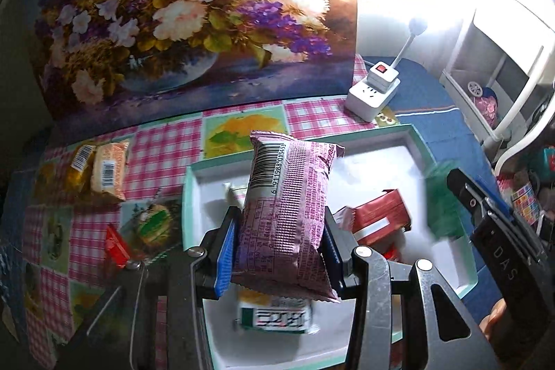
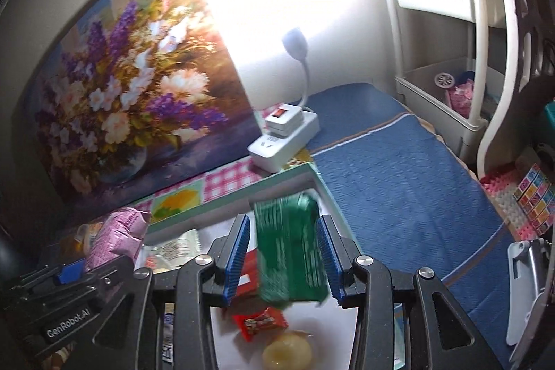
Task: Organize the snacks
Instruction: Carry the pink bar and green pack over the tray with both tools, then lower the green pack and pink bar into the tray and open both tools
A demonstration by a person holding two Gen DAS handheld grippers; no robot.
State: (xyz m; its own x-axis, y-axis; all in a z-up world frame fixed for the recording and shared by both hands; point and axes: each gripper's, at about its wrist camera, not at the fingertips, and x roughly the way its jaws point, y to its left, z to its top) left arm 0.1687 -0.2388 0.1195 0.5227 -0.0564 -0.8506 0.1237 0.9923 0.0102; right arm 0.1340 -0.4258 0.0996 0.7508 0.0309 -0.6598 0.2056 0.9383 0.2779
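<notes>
My left gripper [image 1: 281,231] is shut on a purple snack packet [image 1: 288,196] with a barcode, held upright over the white tray with the teal rim [image 1: 189,196]. In the tray lie a red packet [image 1: 381,214] and a white and green packet [image 1: 274,318]. My right gripper [image 2: 284,231] is shut on a green packet [image 2: 291,248], blurred, above the tray's far right corner [image 2: 312,175]. Below it in the tray sit a small red candy [image 2: 260,323] and a pale round jelly [image 2: 286,352]. The purple packet [image 2: 114,238] shows at the left of the right wrist view.
On the checked tablecloth left of the tray lie two orange packets [image 1: 104,169], a green round snack [image 1: 154,224] and a small red packet [image 1: 116,247]. A flower painting [image 1: 190,23] and a white power strip [image 1: 371,92] stand behind. A white shelf [image 2: 451,92] is at right.
</notes>
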